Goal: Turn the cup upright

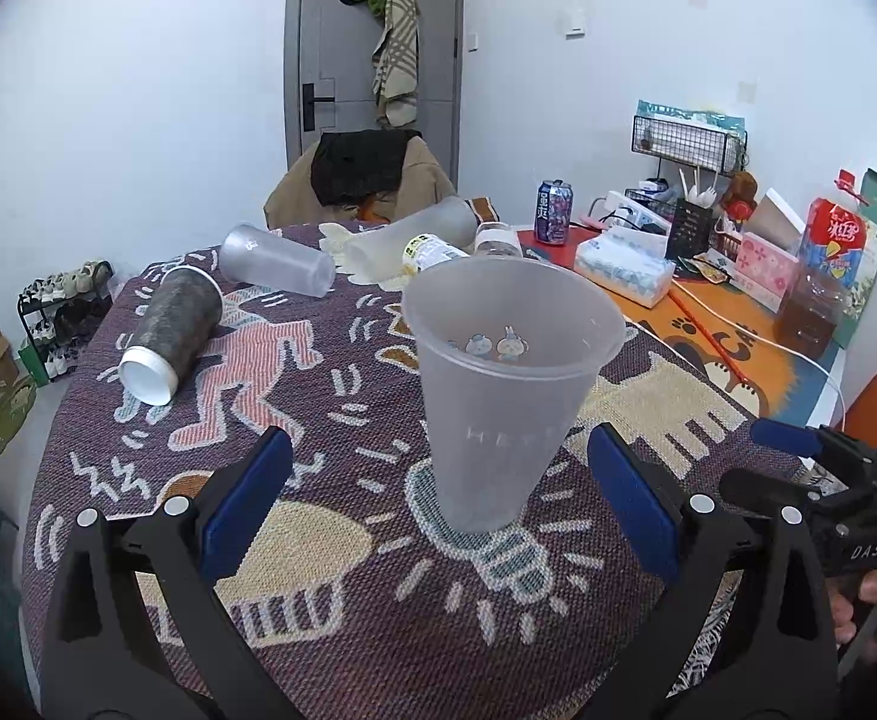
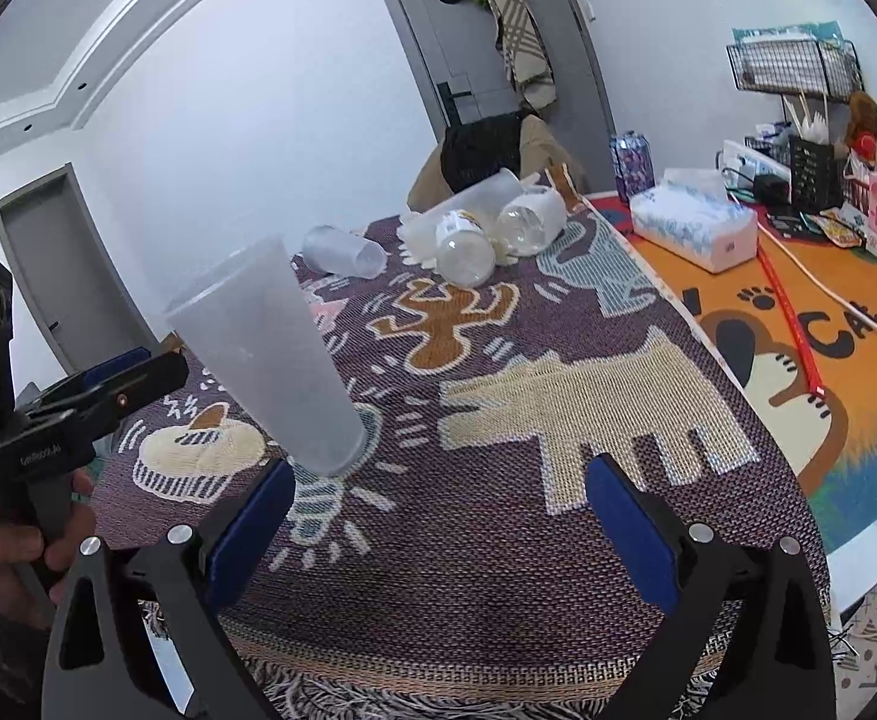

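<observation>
The frosted plastic cup [image 1: 507, 384] stands mouth-up on the patterned cloth [image 1: 330, 540] between the spread jaws of the left gripper [image 1: 438, 504], looking light, thin and crushable (grip its lower wall gently), while the right gripper [image 2: 444, 510] gapes empty beside it

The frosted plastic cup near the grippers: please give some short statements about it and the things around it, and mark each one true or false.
1. The frosted plastic cup stands upright, mouth up. True.
2. The left gripper is shut on it. False: its jaws stand open, one on each side, not touching.
3. The dark paper cup lies on its side. True.
4. The right gripper holds a bottle. False: it is open and holds nothing.
5. The soda can lies flat. False: it stands upright.
</observation>
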Motion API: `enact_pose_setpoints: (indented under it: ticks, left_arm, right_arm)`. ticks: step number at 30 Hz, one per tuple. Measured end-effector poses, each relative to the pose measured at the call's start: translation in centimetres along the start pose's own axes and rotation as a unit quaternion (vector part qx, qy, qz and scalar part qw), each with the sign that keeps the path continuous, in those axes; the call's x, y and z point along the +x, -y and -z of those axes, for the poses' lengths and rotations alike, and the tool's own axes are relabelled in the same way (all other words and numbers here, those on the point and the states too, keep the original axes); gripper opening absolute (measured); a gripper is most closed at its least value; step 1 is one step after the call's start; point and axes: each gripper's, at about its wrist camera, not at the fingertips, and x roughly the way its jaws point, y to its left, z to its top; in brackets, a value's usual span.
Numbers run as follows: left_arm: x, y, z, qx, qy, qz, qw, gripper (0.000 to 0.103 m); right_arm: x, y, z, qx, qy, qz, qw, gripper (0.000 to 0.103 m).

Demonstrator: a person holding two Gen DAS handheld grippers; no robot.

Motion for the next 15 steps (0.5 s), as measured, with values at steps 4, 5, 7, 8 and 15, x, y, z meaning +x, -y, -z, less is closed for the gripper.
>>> enact_pose_setpoints:
  ticks: [4,5,7,8,15]
  left_arm:
    - [-1.2,-0.3,0.3,-0.001,0.006,-0.007,1.0000,0.098]
    - [-1.5,-0.5,0.4,-0.002,0.008,-0.009,0.9999,0.098]
    - [-2.0,-0.7,0.6,-0.004,0.010,-0.012,0.9999,0.098]
    - [-2.3,-0.8,0.7,-0.005,0.011,-0.014,0.9998,0.098]
    - [-4.2,-1.5,1.5,-0.010,0.018,-0.029,0.9994,0.098]
  right_arm:
    - [-0.5,-0.8,-0.2,-0.005,0.008,-0.003,1.000,0.095]
    - [-0.6,-1.0,-0.2,-0.007,0.009,-0.004,1.000,0.095]
    - [-0.8,-1.5,-0.2,-0.011,0.011,-0.006,1.000,0.095]
    - [-0.9,-1.7,-0.2,-0.013,0.012,-0.007,1.000,0.095]
    - [-1.9,-3.2,-0.3,-0.025,0.024,-0.013,0.999,0.095]
